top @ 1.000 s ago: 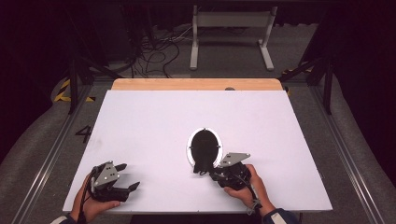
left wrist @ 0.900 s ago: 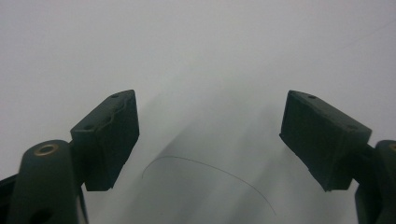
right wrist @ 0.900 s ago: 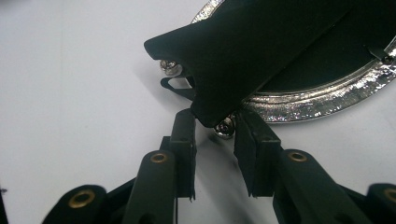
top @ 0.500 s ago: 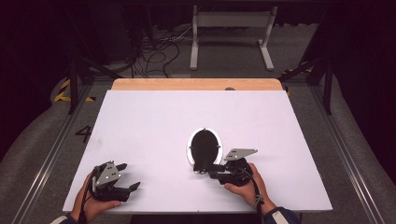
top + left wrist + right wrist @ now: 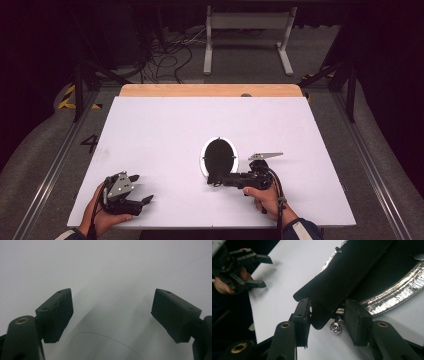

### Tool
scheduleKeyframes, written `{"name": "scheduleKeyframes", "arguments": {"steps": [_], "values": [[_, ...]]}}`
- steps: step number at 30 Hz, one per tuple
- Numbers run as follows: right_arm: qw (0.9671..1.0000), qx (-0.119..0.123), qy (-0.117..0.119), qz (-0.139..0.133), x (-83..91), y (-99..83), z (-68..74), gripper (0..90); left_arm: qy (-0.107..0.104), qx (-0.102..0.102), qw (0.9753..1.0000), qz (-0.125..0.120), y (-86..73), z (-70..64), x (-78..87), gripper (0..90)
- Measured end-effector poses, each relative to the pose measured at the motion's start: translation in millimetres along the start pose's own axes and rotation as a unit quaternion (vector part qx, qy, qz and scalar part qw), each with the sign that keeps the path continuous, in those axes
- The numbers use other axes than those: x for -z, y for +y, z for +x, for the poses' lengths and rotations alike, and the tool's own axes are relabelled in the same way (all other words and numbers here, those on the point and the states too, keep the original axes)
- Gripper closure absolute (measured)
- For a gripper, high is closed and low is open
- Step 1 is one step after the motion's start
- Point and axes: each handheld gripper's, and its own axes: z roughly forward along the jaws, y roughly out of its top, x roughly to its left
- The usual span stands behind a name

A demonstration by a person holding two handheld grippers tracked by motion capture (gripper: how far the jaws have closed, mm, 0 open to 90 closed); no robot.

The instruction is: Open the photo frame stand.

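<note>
While both hands rest near the tabletop's near edge, the items stand as follows, largest first.

Tabletop: white sheet over a wooden board, the wood showing as a strip along the far edge.

Mirror: oval, with a dark face and a silver rim, lying flat on the tabletop right of centre. In the right gripper view its rim shows bright and ridged, and a black stand flap reaches from it toward the camera.

Right hand-held gripper: held low at the mirror's near end, pointing left. Its jaws are closed in on the lower tip of the black flap, one on each side of it.

Left hand-held gripper: at the near left corner, well apart from the mirror. Its jaws stand wide apart over bare white surface, with nothing between them.

Screw: small, shiny, just below the flap's tip, between the right jaws.
</note>
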Motion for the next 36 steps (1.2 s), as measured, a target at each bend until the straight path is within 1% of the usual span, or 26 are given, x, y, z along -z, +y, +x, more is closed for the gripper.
{"name": "scheduleKeyframes", "arguments": {"steps": [1,3,7,8,9,11,13,15,16,17,18,19,22,26,29,30,31,32,33,36], "values": [[1.0,-0.007,0.002,-0.002,0.3,0.2,-1.4,57.5,0.0,-0.002,1.0,0.001,0.4,0.0,-0.8,18.1],[0.9994,-0.031,0.012,-0.003,-0.4,0.5,-3.2,58.2,-0.001,-0.001,1.0,0.002,1.4,-0.2,-2.2,18.1],[0.9973,-0.067,0.031,0.002,-4.5,2.5,-4.6,58.6,-0.002,-0.005,1.0,0.002,4.0,-1.7,-4.1,18.0],[0.9969,-0.072,0.031,0.0,-5.9,3.3,-5.1,59.1,-0.003,-0.003,1.0,0.001,4.5,-2.2,-4.7,18.0],[0.9964,-0.078,0.033,-0.003,-6.4,3.8,-5.6,59.8,-0.004,-0.007,1.0,0.003,5.7,-2.0,-5.5,18.0],[0.9945,-0.093,0.045,-0.013,-8.1,6.7,-7.5,58.4,-0.004,-0.009,1.0,0.002,7.7,-2.0,-6.9,18.0],[0.9943,-0.094,0.048,-0.013,-8.7,7.6,-7.8,57.6,-0.006,-0.008,1.0,0.0,11.3,-1.0,-9.5,18.0],[0.9931,-0.103,0.052,-0.018,-11.7,9.5,-8.0,55.1,-0.006,-0.01,0.9999,-0.003,14.7,0.1,-11.9,18.0],[0.993,-0.104,0.052,-0.019,-13.0,9.9,-8.5,54.5,-0.007,-0.011,0.9999,-0.004,16.4,0.7,-13.3,18.0],[0.9907,-0.119,0.061,-0.024,-15.6,11.6,-11.2,53.9,-0.008,-0.01,0.9999,-0.004,19.0,1.5,-15.5,18.0],[0.99,-0.124,0.062,-0.029,-16.5,12.2,-12.1,53.9,-0.01,-0.009,0.9999,-0.004,20.3,1.9,-17.0,18.0],[0.99,-0.124,0.062,-0.029,-16.5,12.2,-12.1,53.9,-0.01,-0.009,0.9999,-0.004,20.3,1.9,-17.0,18.0],[0.9872,-0.138,0.07,-0.04,-20.7,14.6,-15.7,54.4,-0.014,-0.008,0.9998,-0.008,27.2,3.4,-22.7,18.0],[0.9881,-0.133,0.068,-0.037,-21.6,15.8,-16.5,56.9,-0.026,-0.006,0.9995,-0.015,40.4,4.7,-32.4,18.9],[0.9888,-0.127,0.069,-0.036,-21.3,15.6,-17.7,60.4,-0.041,-0.005,0.9989,-0.021,54.4,6.0,-44.3,19.3],[0.9892,-0.124,0.07,-0.037,-21.3,15.4,-18.0,61.3,-0.044,-0.005,0.9988,-0.021,58.9,6.3,-48.3,19.6],[0.9902,-0.115,0.069,-0.038,-21.3,15.5,-18.0,62.6,-0.051,-0.004,0.9984,-0.024,66.8,6.9,-55.1,19.6],[0.9905,-0.112,0.071,-0.038,-21.1,15.9,-18.0,63.2,-0.051,-0.004,0.9984,-0.024,66.8,6.9,-55.1,19.5],[0.9905,-0.112,0.071,-0.038,-21.1,15.9,-18.0,63.2,-0.057,-0.001,0.998,-0.027,71.1,7.4,-58.7,19.5],[0.9923,-0.09,0.074,-0.042,-21.4,15.8,-16.7,65.2,-0.078,0.008,0.9964,-0.034,84.0,8.4,-71.1,19.3]]}}
